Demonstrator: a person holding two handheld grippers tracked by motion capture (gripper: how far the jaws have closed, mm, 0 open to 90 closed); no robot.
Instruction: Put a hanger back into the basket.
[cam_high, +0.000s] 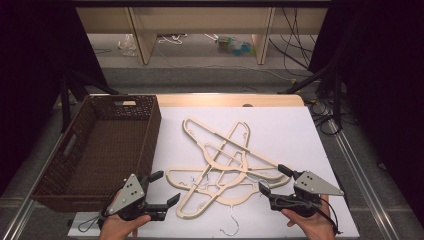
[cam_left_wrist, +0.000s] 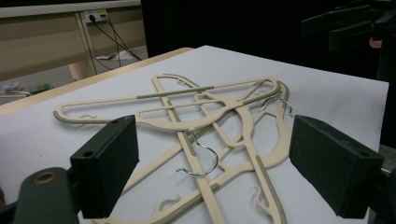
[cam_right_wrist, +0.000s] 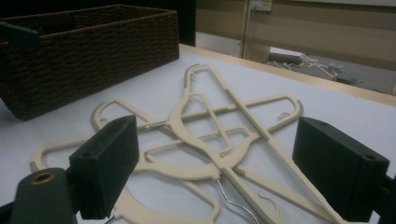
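Left gripper (cam_high: 159, 189): jaws spread wide, nothing held. Right gripper (cam_high: 274, 180): jaws spread wide, nothing held.

Pile of cream hangers (cam_high: 222, 162) lies between both grippers on white sheet (cam_high: 295, 135), ahead of each pair of jaws, untouched. Right gripper judged nearer: jaws just beside pile's right edge.

Long axes cross star-fashion; no single direction offered.

Wicker basket (cam_high: 150, 135) stands left of pile, beyond left gripper.

Hanger count hard to make out; overlaps hide order of stacking. Wire hooks (cam_left_wrist: 205, 156) thin, partly buried.

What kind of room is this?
Probably a lab or workshop, not a home: a white table holding tangled hangers and a brown basket, with loose cables on the floor behind.
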